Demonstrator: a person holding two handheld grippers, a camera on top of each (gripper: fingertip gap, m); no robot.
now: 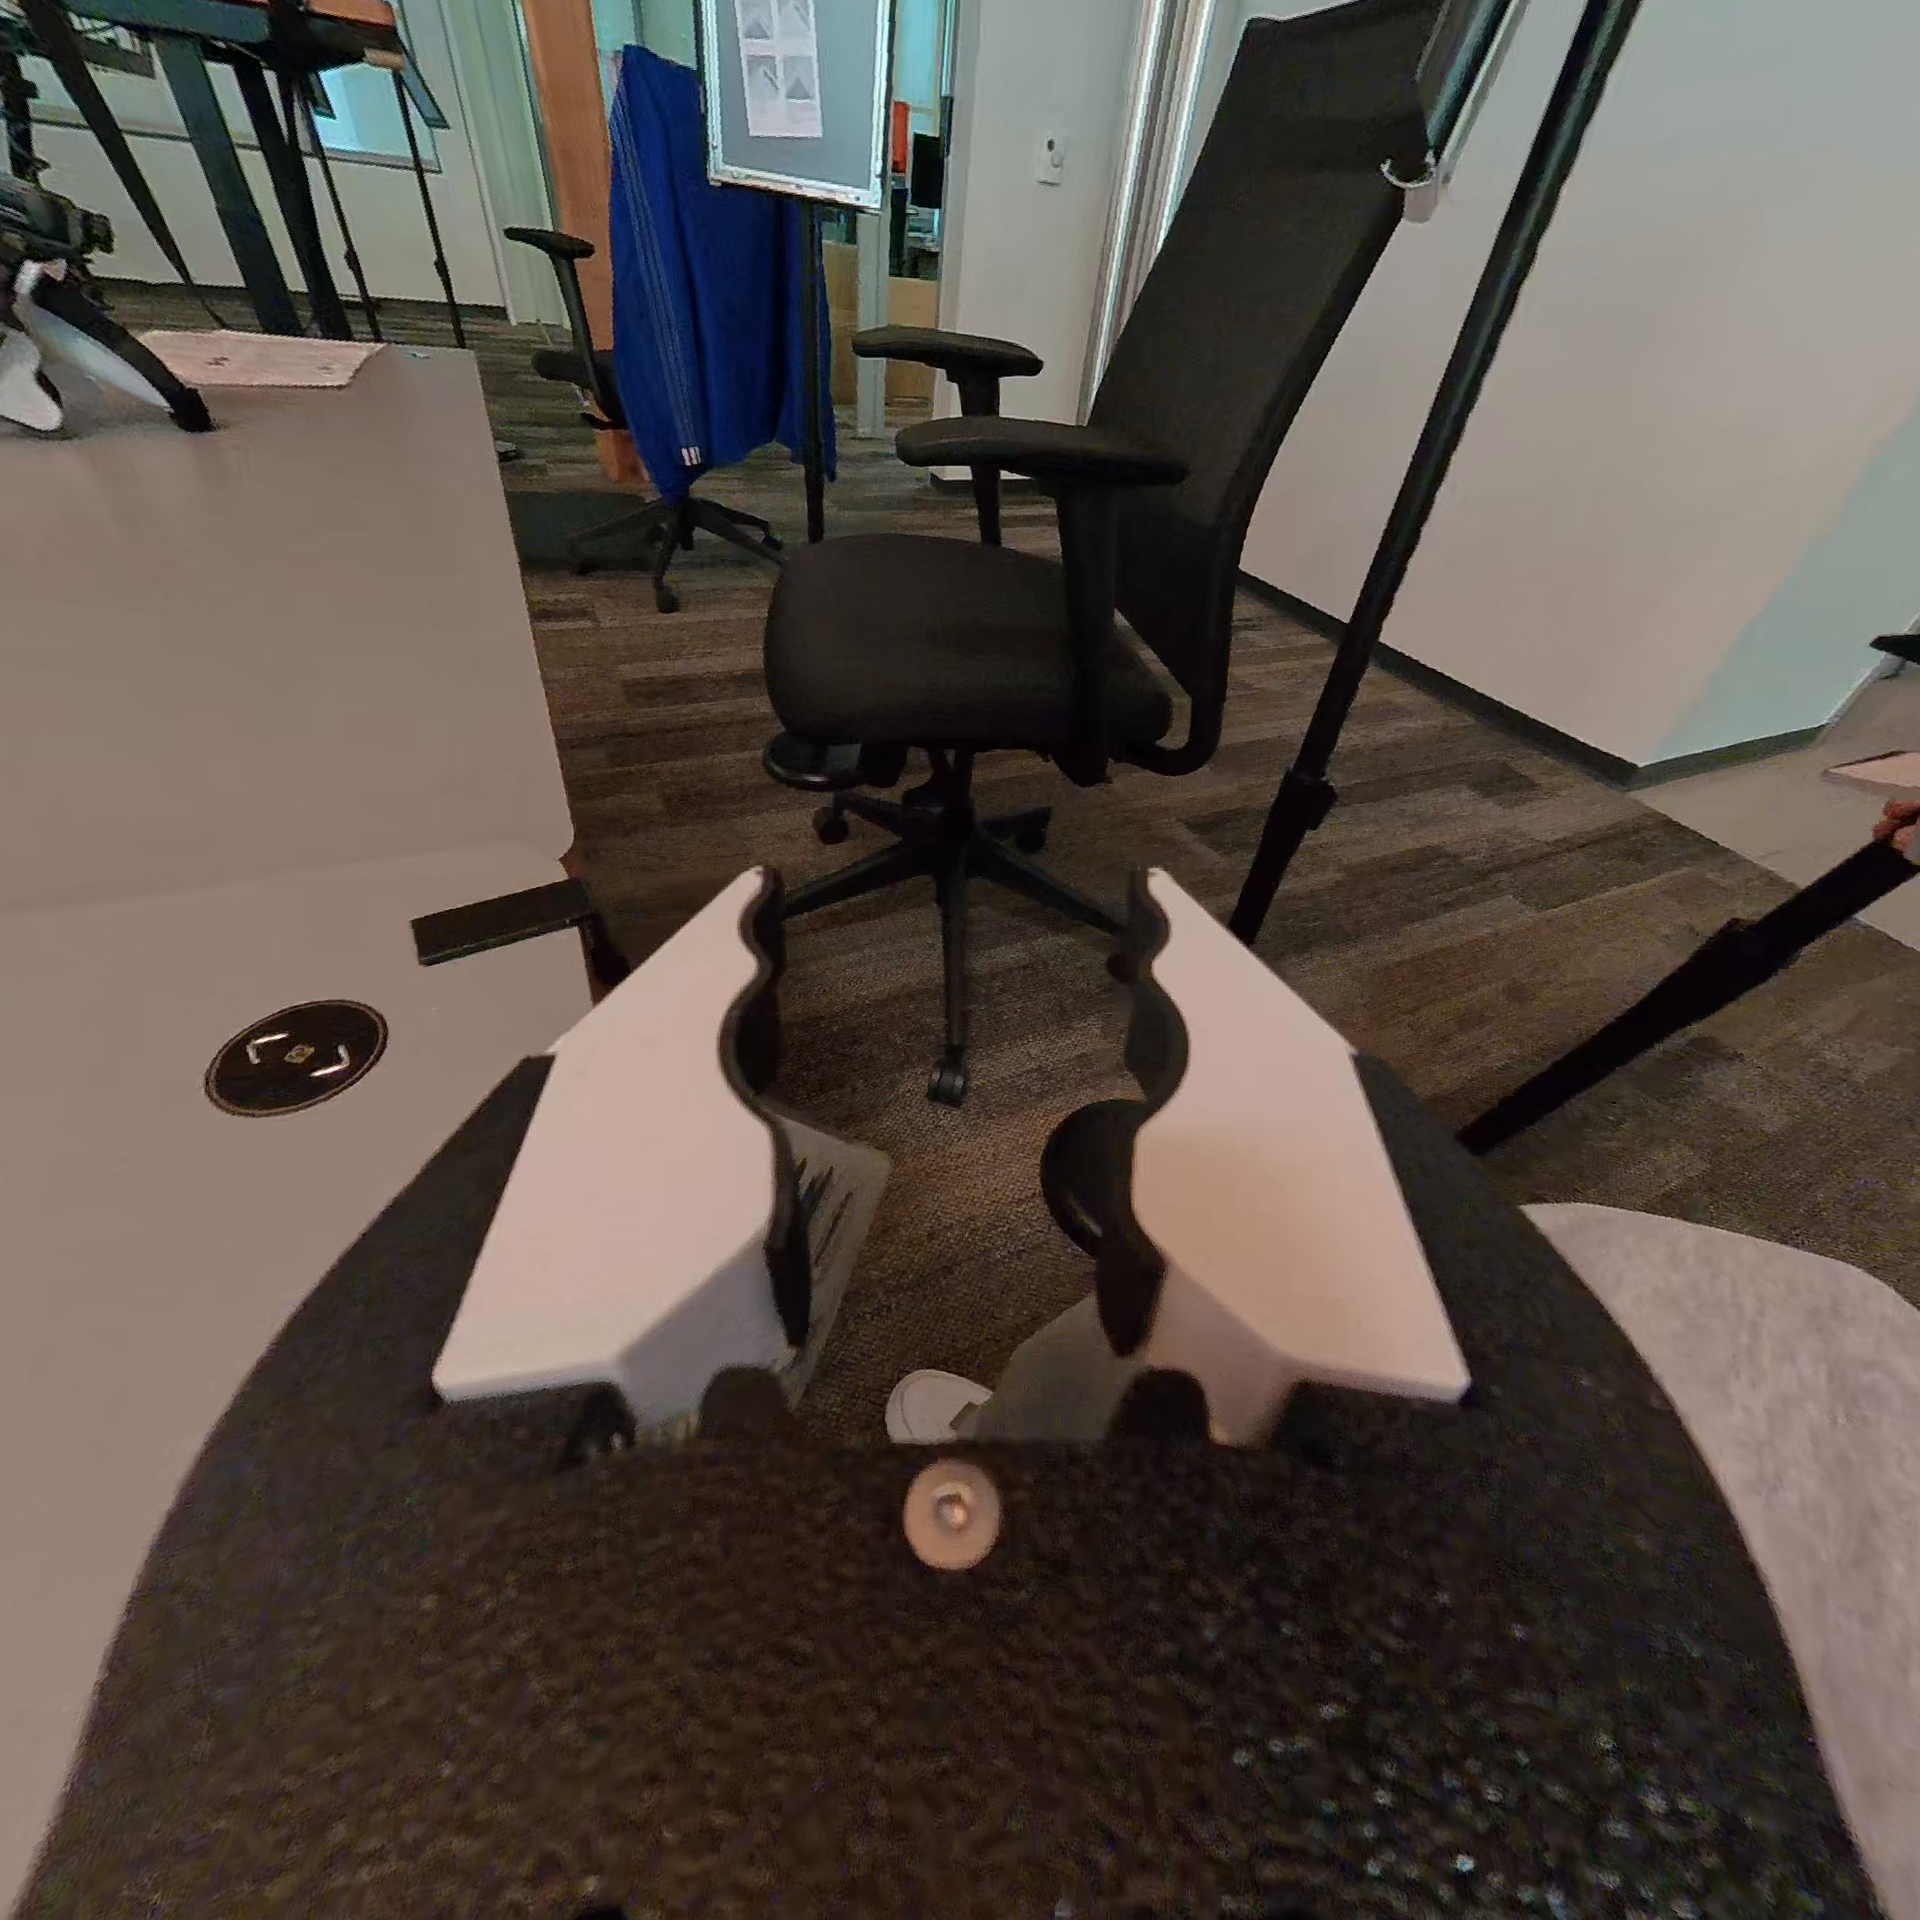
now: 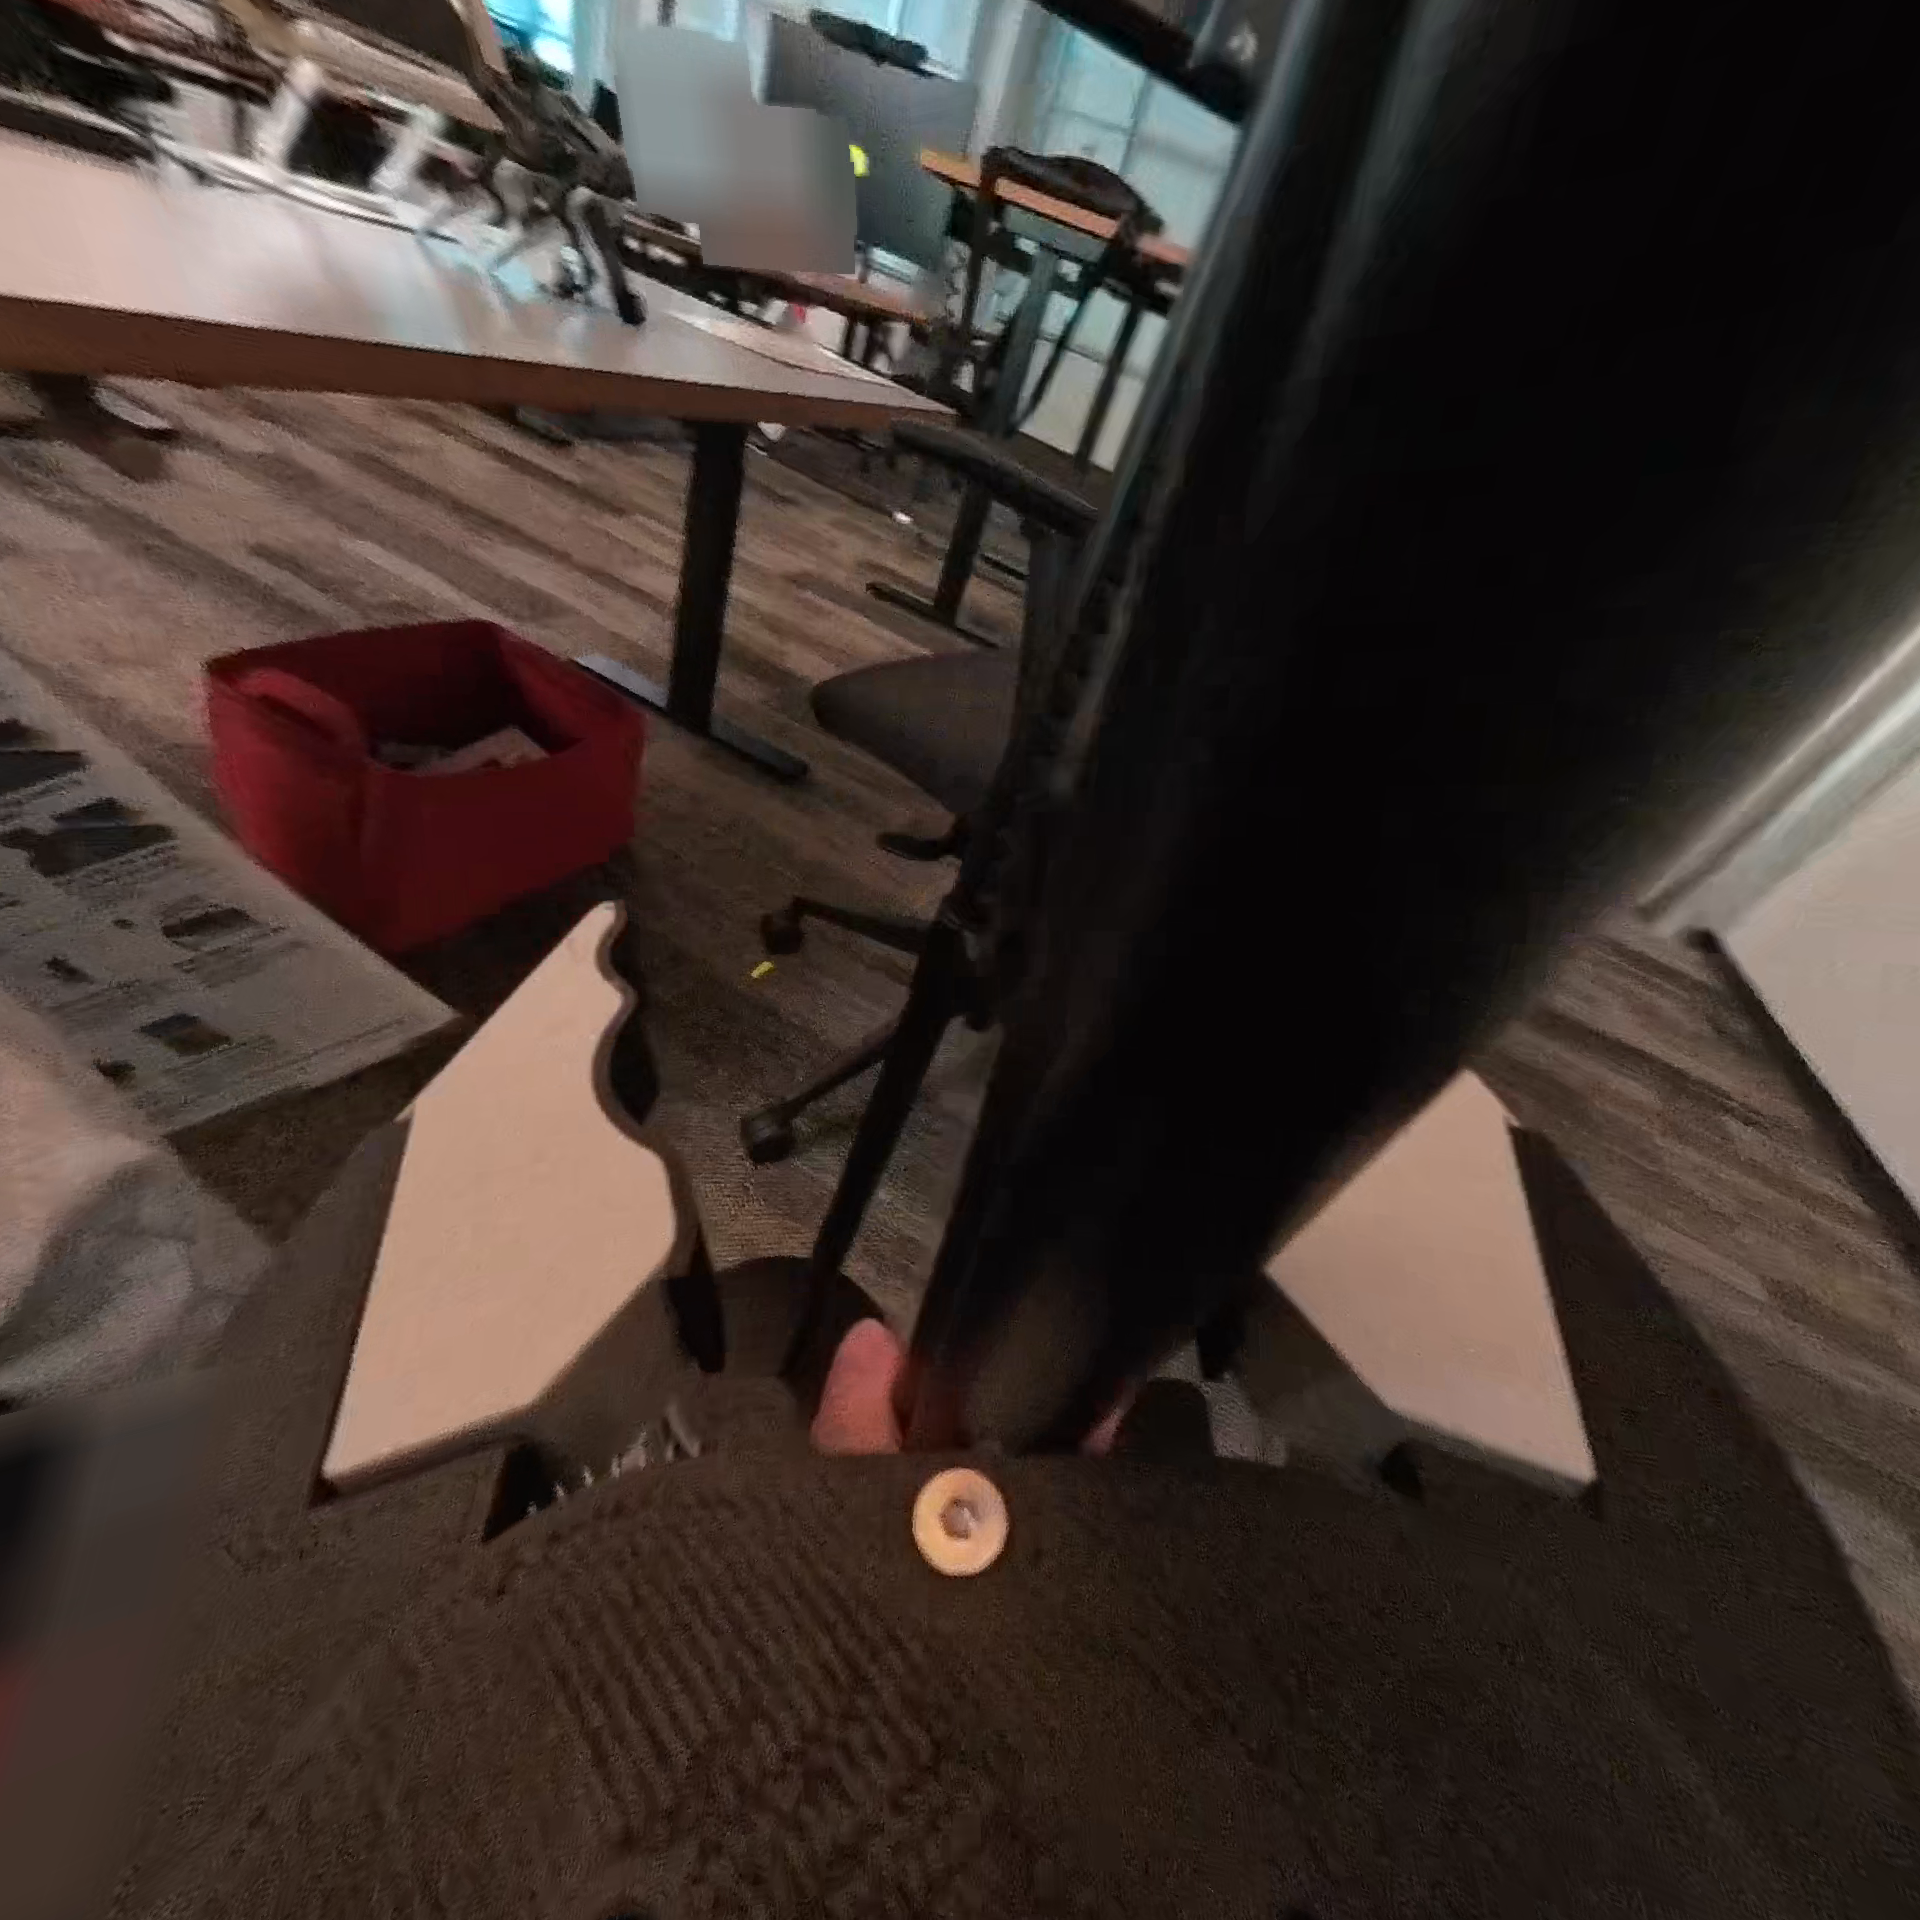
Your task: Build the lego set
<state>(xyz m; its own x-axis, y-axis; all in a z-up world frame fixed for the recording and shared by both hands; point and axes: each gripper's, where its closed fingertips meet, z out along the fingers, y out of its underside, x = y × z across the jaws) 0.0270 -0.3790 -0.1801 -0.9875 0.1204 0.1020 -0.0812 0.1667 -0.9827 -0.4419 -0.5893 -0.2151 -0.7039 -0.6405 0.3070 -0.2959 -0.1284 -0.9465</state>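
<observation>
My left gripper (image 1: 956,883) is open with nothing between its white fingers (image 1: 644,1143). It hangs over the carpet, facing a black office chair (image 1: 935,634), beside a grey table (image 1: 208,623). My right gripper (image 2: 1039,987) is wide open. A long black object (image 2: 1351,727) runs up between its fingers from the bottom centre to the top right, and a person's finger (image 2: 857,1392) holds it at the base. It hides the right fingertip, and the left finger (image 2: 520,1195) stands well clear of it. The black object also shows in the left wrist view (image 1: 1683,987), with a hand (image 1: 1901,821) on it.
A black stand pole (image 1: 1403,520) rises right of the chair. The table has a round black insert (image 1: 296,1058). A red bin (image 2: 416,790) sits on the carpet near a table leg (image 2: 707,582). Printed paper (image 2: 135,914) lies at the left. Grey cloth (image 1: 1766,1403) is at the lower right.
</observation>
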